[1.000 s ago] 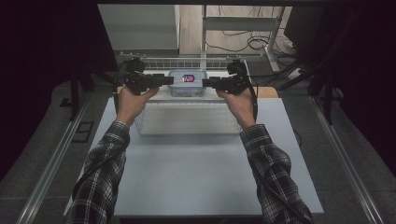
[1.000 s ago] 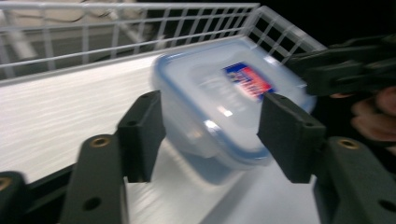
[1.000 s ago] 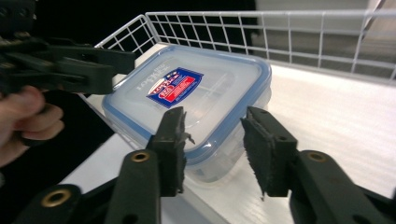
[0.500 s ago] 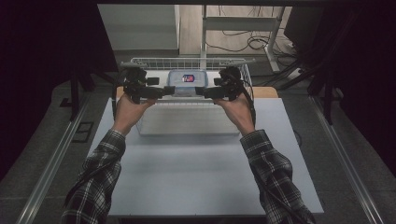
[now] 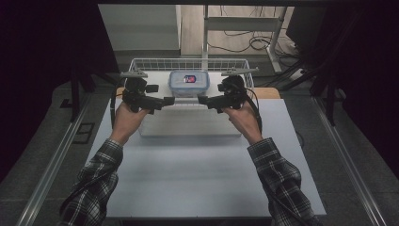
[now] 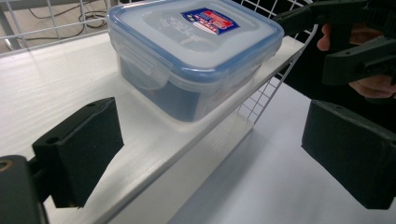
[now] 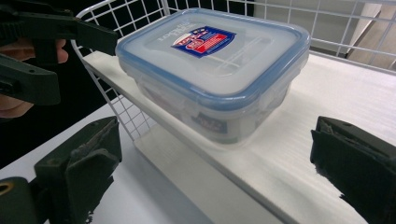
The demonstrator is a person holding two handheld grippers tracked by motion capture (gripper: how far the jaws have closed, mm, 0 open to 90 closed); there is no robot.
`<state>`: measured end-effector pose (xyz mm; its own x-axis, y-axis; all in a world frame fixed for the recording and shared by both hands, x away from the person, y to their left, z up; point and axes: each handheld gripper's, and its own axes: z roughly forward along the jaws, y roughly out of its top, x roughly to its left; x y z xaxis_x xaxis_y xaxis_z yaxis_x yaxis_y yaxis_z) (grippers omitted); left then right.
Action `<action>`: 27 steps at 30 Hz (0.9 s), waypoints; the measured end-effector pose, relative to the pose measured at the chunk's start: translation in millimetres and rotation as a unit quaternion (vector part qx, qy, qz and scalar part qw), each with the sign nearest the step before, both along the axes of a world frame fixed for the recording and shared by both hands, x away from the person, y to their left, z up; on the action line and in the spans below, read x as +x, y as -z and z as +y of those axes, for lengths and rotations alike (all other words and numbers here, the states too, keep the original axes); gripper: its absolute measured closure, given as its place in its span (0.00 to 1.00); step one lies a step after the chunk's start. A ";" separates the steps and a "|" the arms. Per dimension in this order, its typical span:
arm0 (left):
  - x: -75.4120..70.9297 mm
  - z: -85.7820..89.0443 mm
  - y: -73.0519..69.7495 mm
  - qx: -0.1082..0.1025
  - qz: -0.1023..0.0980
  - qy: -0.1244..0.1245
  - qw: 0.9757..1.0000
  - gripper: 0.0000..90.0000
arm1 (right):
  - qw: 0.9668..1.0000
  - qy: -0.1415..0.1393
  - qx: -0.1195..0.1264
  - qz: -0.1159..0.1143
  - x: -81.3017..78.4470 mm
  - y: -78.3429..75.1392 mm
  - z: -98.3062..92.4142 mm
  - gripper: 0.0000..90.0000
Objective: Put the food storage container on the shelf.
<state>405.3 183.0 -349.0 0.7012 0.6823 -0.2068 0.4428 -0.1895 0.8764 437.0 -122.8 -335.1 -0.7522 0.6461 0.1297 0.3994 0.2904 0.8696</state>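
A clear lidded container (image 5: pixel 189 82) with a blue seal and a red-and-blue label sits on a white board (image 6: pixel 60 79) inside a wire basket (image 5: pixel 141 62). My left gripper (image 5: pixel 168 100) hangs just in front of its left corner, my right gripper (image 5: pixel 203 100) in front of its right corner, their tips pointing at each other. Both have just been opening and stand open with nothing between the pads. In the left gripper view the container (image 6: pixel 191 51) lies beyond the left gripper (image 6: pixel 212 119). In the right gripper view the container (image 7: pixel 215 65) lies beyond the right gripper (image 7: pixel 217 135).
A low white block (image 5: pixel 188 126) lies on the pale table (image 5: pixel 197 174) just in front of the basket, under the hands. Wire walls (image 7: pixel 289 14) rise behind and beside the container. Cables and a table frame (image 5: pixel 244 42) sit beyond the basket.
Both grippers were up against the container's two sides. They have drawn back toward the near side and a little lower, and their jaws have opened wide. The container stays in the basket.
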 end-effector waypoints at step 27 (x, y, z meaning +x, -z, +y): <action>-54.0 -13.7 14.1 0.036 -0.048 0.015 0.998 0.02 | 0.999 -0.018 -0.012 -0.035 -42.6 15.1 -9.4 0.00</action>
<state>351.4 169.3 -363.1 0.7362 0.6709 -0.0889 0.3512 -0.2664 0.8976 394.3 -132.3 -350.2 -0.7820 0.6204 0.0604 0.3259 0.3243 0.8881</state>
